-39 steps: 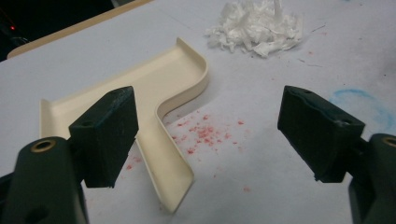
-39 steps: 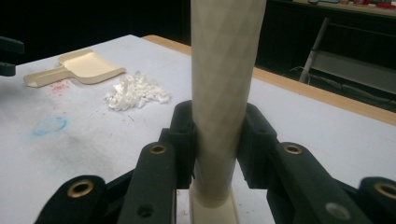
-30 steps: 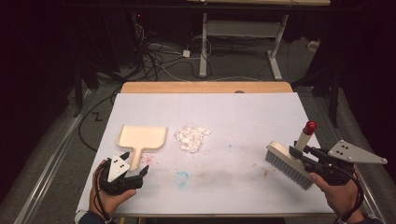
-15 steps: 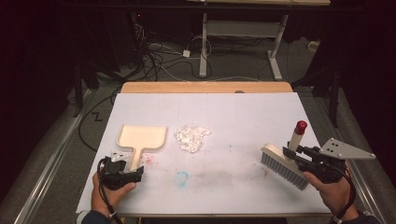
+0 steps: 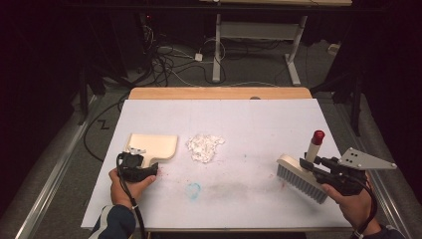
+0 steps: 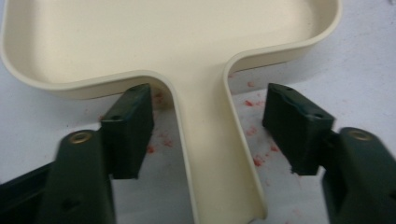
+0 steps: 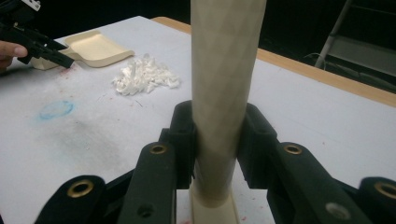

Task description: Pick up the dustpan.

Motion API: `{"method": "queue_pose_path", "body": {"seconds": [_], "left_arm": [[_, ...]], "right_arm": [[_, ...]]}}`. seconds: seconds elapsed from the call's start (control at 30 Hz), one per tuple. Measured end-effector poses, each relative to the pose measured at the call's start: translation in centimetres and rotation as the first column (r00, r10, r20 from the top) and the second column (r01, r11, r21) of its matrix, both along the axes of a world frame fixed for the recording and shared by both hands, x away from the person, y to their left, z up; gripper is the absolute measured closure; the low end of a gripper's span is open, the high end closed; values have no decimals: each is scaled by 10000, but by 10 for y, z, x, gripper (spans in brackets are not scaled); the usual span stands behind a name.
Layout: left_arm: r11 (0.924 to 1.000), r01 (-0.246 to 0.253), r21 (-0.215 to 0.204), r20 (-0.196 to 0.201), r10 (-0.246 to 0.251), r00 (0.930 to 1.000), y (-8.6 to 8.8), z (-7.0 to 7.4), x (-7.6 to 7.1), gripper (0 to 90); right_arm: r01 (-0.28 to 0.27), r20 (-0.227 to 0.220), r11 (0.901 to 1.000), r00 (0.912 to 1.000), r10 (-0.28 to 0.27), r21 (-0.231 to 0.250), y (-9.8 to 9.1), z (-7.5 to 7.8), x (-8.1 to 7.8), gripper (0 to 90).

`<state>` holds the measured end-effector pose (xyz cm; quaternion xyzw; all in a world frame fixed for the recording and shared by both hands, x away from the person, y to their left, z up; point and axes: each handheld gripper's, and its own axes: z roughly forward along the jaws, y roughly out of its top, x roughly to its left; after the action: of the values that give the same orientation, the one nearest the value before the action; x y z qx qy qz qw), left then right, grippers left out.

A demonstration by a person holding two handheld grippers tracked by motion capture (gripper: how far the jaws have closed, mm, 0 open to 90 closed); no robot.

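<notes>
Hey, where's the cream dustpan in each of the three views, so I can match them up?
High view: the dustpan lies left of centre, its handle toward the left gripper.
Left gripper view: it spans the top, its handle running down between the open jaws without touching them.
Right gripper view: upper left, beyond the brush handle.
Shared landmark: the white shredded pile beside the dustpan, seen in the high and right gripper views.

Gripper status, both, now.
Left gripper: open, jaws either side of the dustpan handle, not touching it.
Right gripper: shut on the brush handle.
</notes>
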<state>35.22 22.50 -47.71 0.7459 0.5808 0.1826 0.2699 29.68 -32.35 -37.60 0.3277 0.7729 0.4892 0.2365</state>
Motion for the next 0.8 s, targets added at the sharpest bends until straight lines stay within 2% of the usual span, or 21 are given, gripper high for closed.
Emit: {"method": "queue_pose_path", "body": {"seconds": [0.17,0.27,0.4,0.6,0.63,0.73,0.8], "left_arm": [[9998,187,115,48,-188,9998,2,0,0,526],[9993,328,174,-21,-328,9995,2,1,2,546],[9985,531,165,-113,-529,9985,2,3,4,624],[9985,541,55,-187,-540,9984,4,5,5,628],[9982,486,347,-151,-481,9987,5,7,5,629],[9989,433,156,-152,-431,9990,12,10,4,630],[9980,598,216,-175,-594,9981,15,14,3,629]], "right_arm": [[-6,-44,10000,10000,6,22,0,-1,0,711],[-24,-65,10000,10000,24,4,0,-1,1,711],[-27,-143,10000,9999,27,-3,1,-2,2,711],[-48,-174,10000,9998,48,-16,1,-2,2,711],[-18,-162,10000,9999,17,-14,1,-2,2,711],[-6,-156,10000,9999,6,10,0,-2,2,711],[38,-155,10000,9999,-38,-3,0,-2,2,711]]}}
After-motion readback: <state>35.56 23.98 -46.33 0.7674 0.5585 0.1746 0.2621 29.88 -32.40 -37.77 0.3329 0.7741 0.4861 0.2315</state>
